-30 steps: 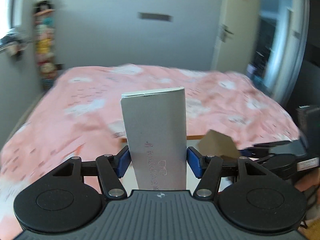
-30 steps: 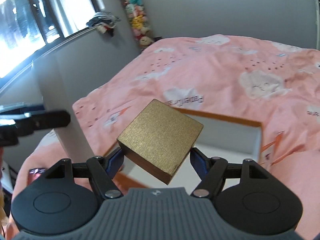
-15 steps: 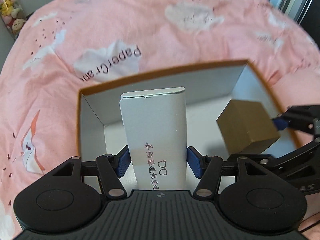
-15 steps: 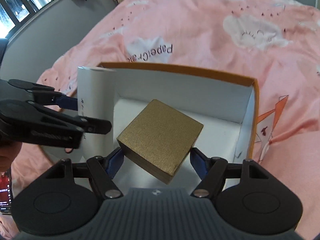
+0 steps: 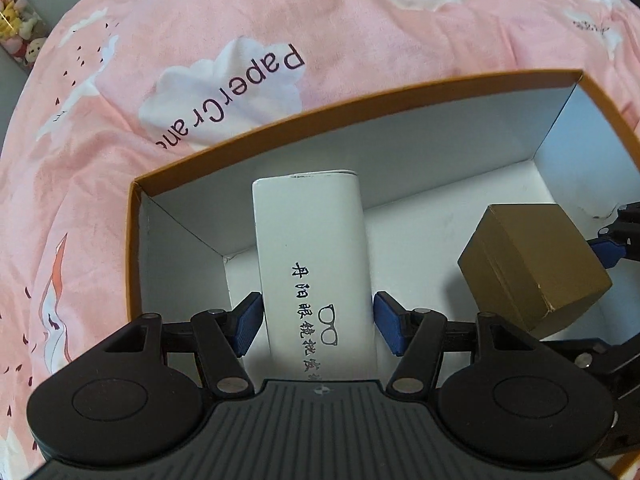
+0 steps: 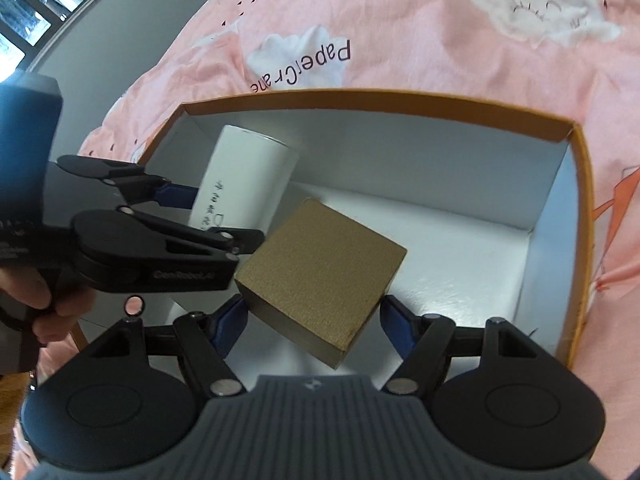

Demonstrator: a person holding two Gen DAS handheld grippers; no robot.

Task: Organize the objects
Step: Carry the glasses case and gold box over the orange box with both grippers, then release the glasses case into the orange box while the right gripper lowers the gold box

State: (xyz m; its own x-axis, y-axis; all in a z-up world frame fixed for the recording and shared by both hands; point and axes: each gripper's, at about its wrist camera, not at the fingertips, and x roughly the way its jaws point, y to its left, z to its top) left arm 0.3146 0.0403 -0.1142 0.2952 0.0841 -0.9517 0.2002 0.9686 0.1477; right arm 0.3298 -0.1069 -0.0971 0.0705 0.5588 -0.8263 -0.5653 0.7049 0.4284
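Observation:
My left gripper (image 5: 318, 324) is shut on a white glasses case (image 5: 312, 260) with black print, held inside the left part of an open orange-rimmed cardboard box (image 5: 360, 104). My right gripper (image 6: 314, 318) is shut on a gold square box (image 6: 320, 276), tilted, just above the box's white floor (image 6: 460, 264). The gold box shows at the right in the left wrist view (image 5: 532, 268). The white case (image 6: 244, 184) and left gripper (image 6: 176, 196) show at the left in the right wrist view.
The cardboard box (image 6: 576, 208) lies on a pink bedspread (image 5: 200, 40) with white clouds and "PaperCrane" print. Stuffed toys (image 5: 16, 32) stand at the far left. A grey ledge (image 6: 100, 40) and window lie beyond the bed's left side.
Both grippers have moved down and deeper into the cardboard box with their loads. The box now fills more of both views.

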